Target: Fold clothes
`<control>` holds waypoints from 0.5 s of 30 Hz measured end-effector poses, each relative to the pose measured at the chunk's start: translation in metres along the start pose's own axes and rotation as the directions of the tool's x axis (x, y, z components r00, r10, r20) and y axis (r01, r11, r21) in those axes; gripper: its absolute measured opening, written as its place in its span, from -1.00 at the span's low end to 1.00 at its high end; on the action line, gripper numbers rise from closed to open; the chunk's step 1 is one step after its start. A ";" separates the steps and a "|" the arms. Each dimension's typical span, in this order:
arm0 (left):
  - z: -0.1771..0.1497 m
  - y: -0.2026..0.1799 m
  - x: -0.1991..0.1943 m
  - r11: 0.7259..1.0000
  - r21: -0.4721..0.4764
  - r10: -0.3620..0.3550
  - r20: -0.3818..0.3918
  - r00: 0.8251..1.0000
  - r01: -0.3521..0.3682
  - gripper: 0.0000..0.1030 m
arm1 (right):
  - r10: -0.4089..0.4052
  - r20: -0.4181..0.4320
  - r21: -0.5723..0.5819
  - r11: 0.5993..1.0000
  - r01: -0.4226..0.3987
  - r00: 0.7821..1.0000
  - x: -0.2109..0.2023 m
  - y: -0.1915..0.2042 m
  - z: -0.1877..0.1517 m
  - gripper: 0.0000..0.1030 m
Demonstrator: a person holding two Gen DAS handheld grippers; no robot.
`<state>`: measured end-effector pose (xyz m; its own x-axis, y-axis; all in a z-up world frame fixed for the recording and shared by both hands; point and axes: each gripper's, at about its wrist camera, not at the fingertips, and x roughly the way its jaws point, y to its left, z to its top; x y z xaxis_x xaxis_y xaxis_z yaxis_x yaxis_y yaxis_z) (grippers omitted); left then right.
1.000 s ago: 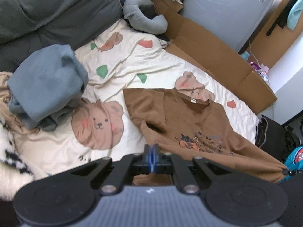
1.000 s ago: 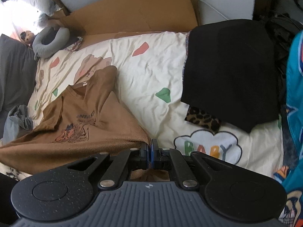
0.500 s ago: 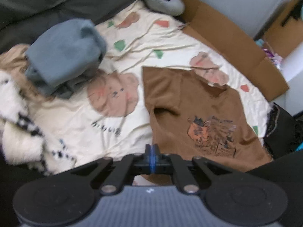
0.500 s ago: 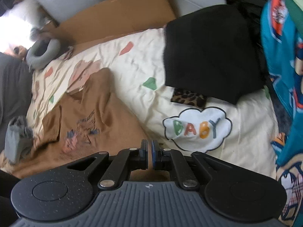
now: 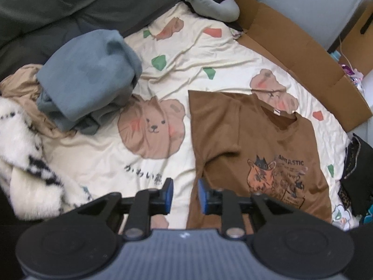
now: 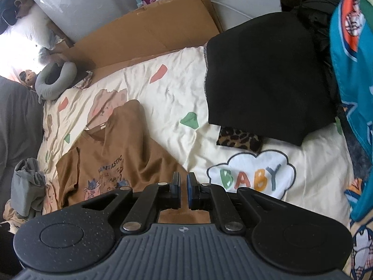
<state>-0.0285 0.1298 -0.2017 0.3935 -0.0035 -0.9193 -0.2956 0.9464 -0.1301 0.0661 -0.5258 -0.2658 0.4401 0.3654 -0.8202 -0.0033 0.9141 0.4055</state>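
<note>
The brown T-shirt (image 5: pixel 256 144) is lying face up and spread flat on the cream bedsheet (image 5: pixel 181 53), its chest print showing cartoon animals under the word "FANTASTIC"; smaller lines of print below are too small to read. A small white tag is showing at the neckline. The left gripper (image 5: pixel 185 192) is hovering just over the shirt's lower left hem with its blue-padded jaws parted and nothing between them. The right gripper (image 6: pixel 183 190) is sitting over the opposite hem edge, jaws slightly apart with a narrow gap, clamping no fabric. The bedsheet is carrying bear faces, coloured patches, dark Japanese characters and a cloud patch (image 6: pixel 251 177) lettered "BABY". A rumpled grey-blue garment (image 5: pixel 88 77) is lying well apart to the shirt's left, resting on tan cloth beside a fluffy white blanket (image 5: pixel 25 168) with black marks. A folded black garment (image 6: pixel 268 77) is covering a leopard-print piece (image 6: pixel 240 138) to the shirt's right. Flattened cardboard (image 5: pixel 300 53) and a grey neck pillow (image 5: pixel 209 7) are bordering the far side.
</note>
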 end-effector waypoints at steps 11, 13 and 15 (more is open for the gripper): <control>0.033 -0.026 0.062 0.999 0.041 -0.002 0.029 1.000 0.001 -0.46 | 0.032 0.000 -0.040 0.999 -0.032 0.999 0.055 0.019 0.025 -0.73; 0.039 -0.033 0.074 0.998 0.058 -0.003 0.028 1.000 0.001 -0.46 | 0.040 0.003 -0.053 0.998 -0.040 0.999 0.068 0.023 0.030 -0.56; 0.046 -0.040 0.085 0.997 0.076 -0.005 0.028 1.000 0.003 -0.42 | 0.048 0.002 -0.072 0.996 -0.047 0.999 0.081 0.028 0.035 -0.56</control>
<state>0.0574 0.1064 -0.2579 0.4192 0.0010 -0.9079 -0.2276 0.9682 -0.1040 0.1329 -0.4768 -0.3074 0.4410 0.4083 -0.7992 -0.0884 0.9060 0.4140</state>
